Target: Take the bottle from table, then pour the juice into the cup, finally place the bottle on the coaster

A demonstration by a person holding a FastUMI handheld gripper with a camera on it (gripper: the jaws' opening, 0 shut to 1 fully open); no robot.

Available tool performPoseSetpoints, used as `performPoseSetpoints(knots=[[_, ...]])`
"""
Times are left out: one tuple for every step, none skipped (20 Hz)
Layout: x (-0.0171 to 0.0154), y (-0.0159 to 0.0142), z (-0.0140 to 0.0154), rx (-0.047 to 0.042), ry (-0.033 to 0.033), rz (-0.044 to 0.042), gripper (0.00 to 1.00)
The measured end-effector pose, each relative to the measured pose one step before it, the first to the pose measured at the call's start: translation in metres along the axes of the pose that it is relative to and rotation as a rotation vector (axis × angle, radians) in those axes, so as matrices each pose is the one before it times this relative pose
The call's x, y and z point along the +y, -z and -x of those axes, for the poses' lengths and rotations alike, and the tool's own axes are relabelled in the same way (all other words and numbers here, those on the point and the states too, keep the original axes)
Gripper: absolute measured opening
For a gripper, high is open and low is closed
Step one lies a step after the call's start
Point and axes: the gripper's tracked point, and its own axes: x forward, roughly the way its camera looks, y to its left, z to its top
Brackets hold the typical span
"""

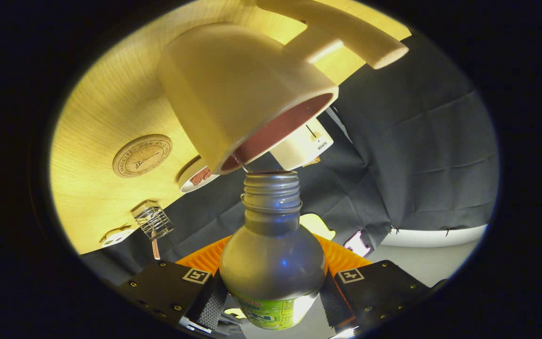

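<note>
On the left we see the wooden desk [97,155], tilted steeply in our view, with a round cork coaster [142,155] lying on it and a small wire-caged object [153,220] nearer us. Next comes the cream cup [238,89], its handle toward the far side and its dark red inside facing the bottle [272,245]. Our claw [273,301] grips the bottle by its body, one finger pressing each side. The bottle's long axis runs straight ahead from the fingers, its uncapped threaded neck pointing at the cup's rim, just short of it. Beyond the cup stands a pale box [302,146].
</note>
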Motion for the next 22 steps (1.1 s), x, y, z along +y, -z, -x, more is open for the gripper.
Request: performPoseSetpoints(knots=[[0.0,0.00042,0.00146,0.00048,0.0007,0.00308,0.82],[-0.00027,0.00018,-0.00148,0.00123,-0.00298,0.00256,0.82],[0.00014,-0.00061,-0.00086,-0.00104,-0.00274,-0.00063,0.82],[0.00004,-0.00049,-0.00022,0.0004,-0.00154,-0.00046,0.82],[0.00043,-0.00037,-0.00036,-0.00037,-0.00097,0.00052,0.82],[-0.00008,-0.00035,-0.00033,0.00006,-0.00089,0.00192,0.82],[-0.00024,-0.00143,0.00043,-0.00574,0.00177,0.00176,0.82],[-0.00018,-0.00177,-0.00097,-0.00326,0.00131,0.00217,0.82],[-0.0004,-0.0009,0.00012,-0.00312,0.00378,-0.00007,0.82],[0.00006,-0.00073,-0.00066,-0.00312,0.00329,-0.00066,0.82],[-0.00021,0.00007,-0.00033,-0.0002,0.001,-0.00124,0.82],[0.0006,-0.00004,-0.00034,0.00016,-0.00132,-0.00093,0.82],[0.00073,0.0005,0.00044,0.00136,-0.00286,0.00149,0.82],[0.00015,-0.00017,0.00068,-0.00057,-0.00268,0.00178,0.82],[0.00146,-0.0003,0.00003,-0.00056,-0.00333,0.00055,0.82],[0.00131,-0.00036,-0.00075,-0.00036,-0.00331,0.0023,0.82],[-0.00023,0.00056,-0.00075,-0.00138,0.00177,0.00006,0.82],[-0.00013,-0.00061,-0.00015,0.00086,0.00108,-0.00253,0.82],[0.00015,-0.0003,0.00032,0.00049,-0.00125,-0.00368,0.82],[-0.00004,-0.00129,0.0004,0.00204,0.00123,-0.00359,0.82],[-0.00063,-0.00025,0.00033,-0.0001,0.00265,-0.00432,0.82],[-0.00045,0.00003,-0.00012,0.00153,0.00015,-0.00508,0.82]])
